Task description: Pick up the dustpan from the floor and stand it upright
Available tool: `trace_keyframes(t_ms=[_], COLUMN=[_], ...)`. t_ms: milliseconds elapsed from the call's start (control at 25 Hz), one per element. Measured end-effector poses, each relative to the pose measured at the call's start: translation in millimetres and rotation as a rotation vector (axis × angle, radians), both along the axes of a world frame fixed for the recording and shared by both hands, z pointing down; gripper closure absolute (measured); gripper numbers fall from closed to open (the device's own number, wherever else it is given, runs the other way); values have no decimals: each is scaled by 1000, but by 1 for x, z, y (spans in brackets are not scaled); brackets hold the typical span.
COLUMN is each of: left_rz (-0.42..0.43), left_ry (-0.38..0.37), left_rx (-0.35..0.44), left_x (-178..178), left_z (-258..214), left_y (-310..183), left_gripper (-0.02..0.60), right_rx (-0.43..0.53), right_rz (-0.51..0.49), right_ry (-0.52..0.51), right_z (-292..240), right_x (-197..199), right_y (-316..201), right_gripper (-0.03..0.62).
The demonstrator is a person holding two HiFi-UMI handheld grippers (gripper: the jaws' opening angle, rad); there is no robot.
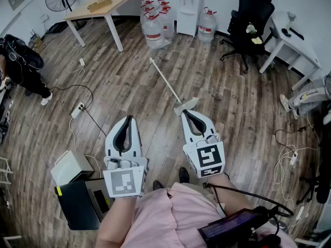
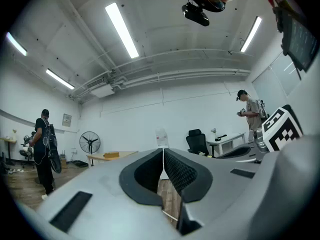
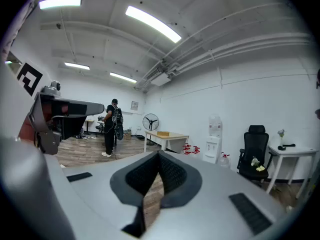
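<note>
Approach stage: grey left gripper (image 1: 129,118) and right gripper (image 1: 185,111) pinched closed, empty; white long-handled dustpan (image 1: 189,103) lies untouched mid-frame. Next: open jaws, reach its handle (image 1: 166,80).

Long-handled dustpan (image 1: 172,89) lies flat on the wood-plank floor (image 1: 129,92), not yet stood upright. Its thin pale handle runs diagonally away from the person, the far tip pointing toward a cluster of water bottles (image 1: 155,25) by the wall. The small, pale grey pan sits at the near end.
</note>
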State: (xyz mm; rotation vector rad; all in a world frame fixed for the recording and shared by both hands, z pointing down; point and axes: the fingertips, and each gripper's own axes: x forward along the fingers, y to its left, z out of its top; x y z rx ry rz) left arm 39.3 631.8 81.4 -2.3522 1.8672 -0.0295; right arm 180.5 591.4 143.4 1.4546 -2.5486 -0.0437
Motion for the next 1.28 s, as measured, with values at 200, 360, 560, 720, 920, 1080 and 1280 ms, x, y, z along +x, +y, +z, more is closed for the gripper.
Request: trace_keyframes(t_ms=[200, 360, 560, 720, 920, 1080, 1280], left_rz=[-12, -10, -34, -53, -83, -111, -115], left_ry=[-5, -12, -18, -22, -17, 18, 27], left_rx=[-13, -14, -28, -32, -66, -90, -101], left_x=[11, 31, 49, 57, 47, 22, -17], left_z=[6, 10, 13, 15, 27, 38, 52], left_y=[-1, -9, -23, -34, -50, -77, -131], left_gripper=[566, 566, 566, 566, 566, 566, 566], right_rx=[-10, -3, -22, -23, -36, -52, -63], right_rz=[-18, -28, -81, -108, -82, -84, -74], right_ry=[4, -11, -35, -36, -32, -10, 17], right_z=[14, 14, 18, 22, 31, 44, 54], right_x=[11, 28, 42, 52, 56, 39, 5], right_y=[1, -9, -26, -45, -72, -99, -150], right_gripper=[594, 594, 519, 386, 324, 315, 313])
